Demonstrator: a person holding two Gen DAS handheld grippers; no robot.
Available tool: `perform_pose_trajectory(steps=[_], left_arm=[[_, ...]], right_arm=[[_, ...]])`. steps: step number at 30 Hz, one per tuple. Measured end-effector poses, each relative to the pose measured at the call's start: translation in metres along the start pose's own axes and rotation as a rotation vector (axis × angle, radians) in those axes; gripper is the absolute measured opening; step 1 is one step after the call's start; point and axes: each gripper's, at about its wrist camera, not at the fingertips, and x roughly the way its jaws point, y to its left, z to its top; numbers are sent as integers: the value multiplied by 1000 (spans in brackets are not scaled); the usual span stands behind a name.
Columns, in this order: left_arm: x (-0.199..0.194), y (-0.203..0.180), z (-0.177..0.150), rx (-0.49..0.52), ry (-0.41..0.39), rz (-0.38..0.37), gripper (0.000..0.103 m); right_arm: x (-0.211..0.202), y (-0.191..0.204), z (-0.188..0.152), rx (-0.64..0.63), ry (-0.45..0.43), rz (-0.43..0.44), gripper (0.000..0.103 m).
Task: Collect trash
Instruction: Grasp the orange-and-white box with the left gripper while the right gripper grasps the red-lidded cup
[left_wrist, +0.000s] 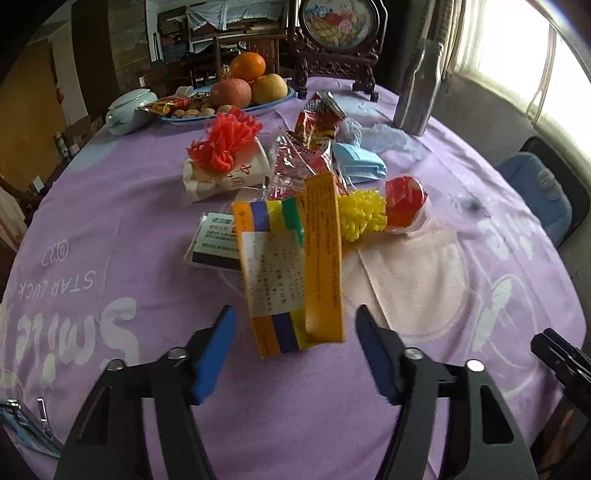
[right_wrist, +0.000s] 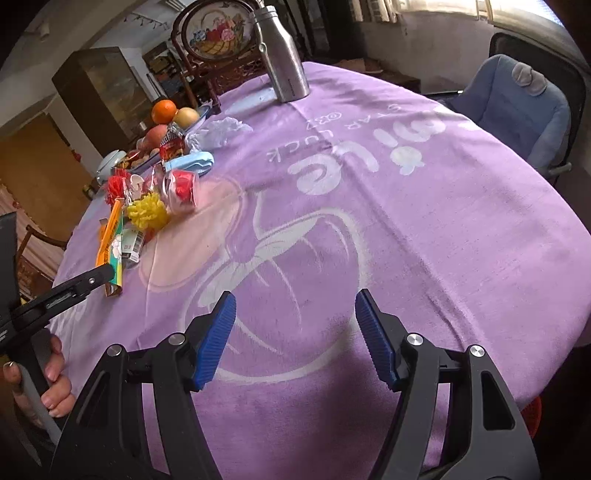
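carton (left_wrist: 291, 273) between left gripper (left_wrist: 295, 350) fingers, tilted down

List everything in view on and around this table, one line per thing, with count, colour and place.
tablecloth: one, purple with white print, covers the table
flattened carton: one, orange, yellow and blue, between the left claw's pads, untouched
small box: one, white and green, under the carton's far end
yellow pompom: one, right of the carton
red pompom: one, on a white paper packet
red-filled plastic cup: one, on its side
face mask: one, blue, mid-pile
snack wrapper: one, red
fruit tray: one, blue, far side
steel bottle: one, upright
chair: one, blue cushion
left claw: open
right claw: open, over bare cloth
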Motion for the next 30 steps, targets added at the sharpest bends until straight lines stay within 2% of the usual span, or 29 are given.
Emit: perform_pose_trajectory(steps=[1, 3, 4, 6, 10, 12, 19, 23, 25, 30], left_arm=[[3, -4, 1, 12, 9, 12, 58], [12, -10, 4, 25, 33, 23, 45], [15, -11, 4, 27, 45, 22, 41], [18, -12, 5, 30, 43, 53, 26], [13, -5, 4, 13, 44, 30, 23], [6, -2, 2, 10, 26, 41, 21], [-25, 16, -12, -18, -27, 0, 19], [-42, 28, -18, -43, -59, -34, 19], [-48, 34, -20, -53, -70, -57, 19], [-51, 48, -23, -79, -72, -82, 19]], right_arm=[[0, -2, 0, 1, 2, 1, 66], [0, -4, 1, 4, 7, 6, 66], [0, -6, 1, 4, 10, 10, 66], [-1, -7, 1, 0, 7, 14, 67], [-6, -5, -1, -12, -3, 7, 68], [-7, -3, -1, -18, -5, 2, 68], [-8, 23, 4, -86, -15, -6, 68], [-2, 49, 21, -137, -12, 25, 68], [3, 64, 35, -154, -12, 73, 68], [37, 101, 69, -185, 23, 110, 68]])
